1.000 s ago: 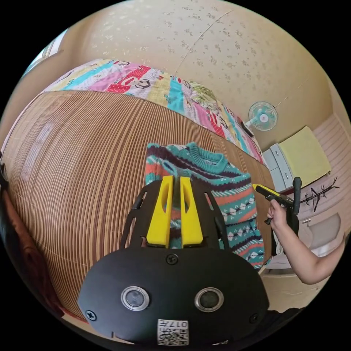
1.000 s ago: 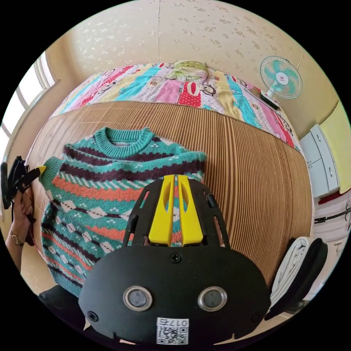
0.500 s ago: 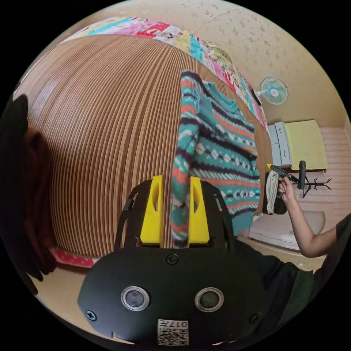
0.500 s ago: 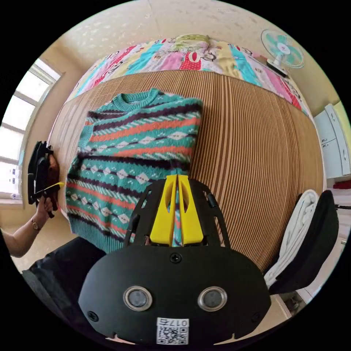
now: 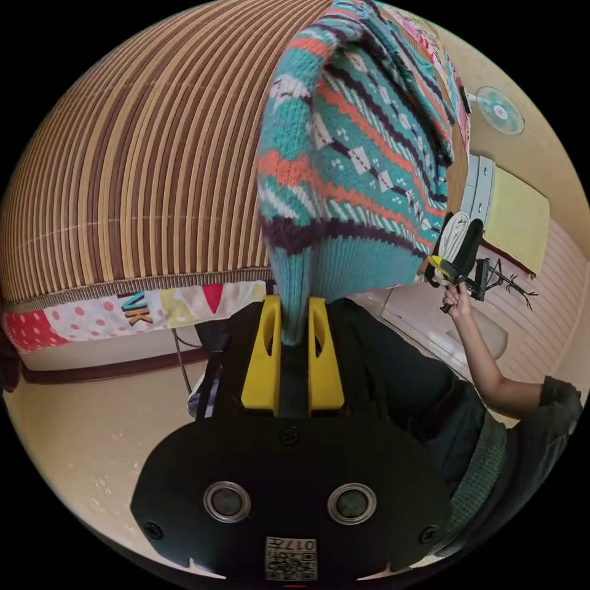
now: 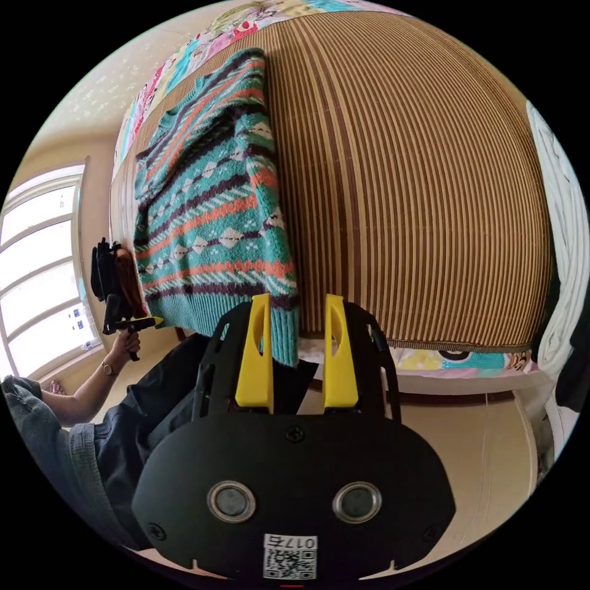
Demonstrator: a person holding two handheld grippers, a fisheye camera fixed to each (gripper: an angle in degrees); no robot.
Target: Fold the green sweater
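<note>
sweater (image 5: 362, 153) top cut off, fan (image 5: 501, 110) tiny

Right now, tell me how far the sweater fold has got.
Done: the green sweater lies on the bamboo mat as a narrowed panel, sides apparently folded in. In hand: both tools are at its hem, the left tool around one corner, the right tool open at the other. Left: grip the hem and fold it up to the collar.

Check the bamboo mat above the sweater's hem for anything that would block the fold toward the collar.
Nothing visible blocks it. The sweater lies flat on the bamboo mat, its hem hanging over the bed edge between the right gripper's parted jaws. Nothing rests on the knit.
</note>
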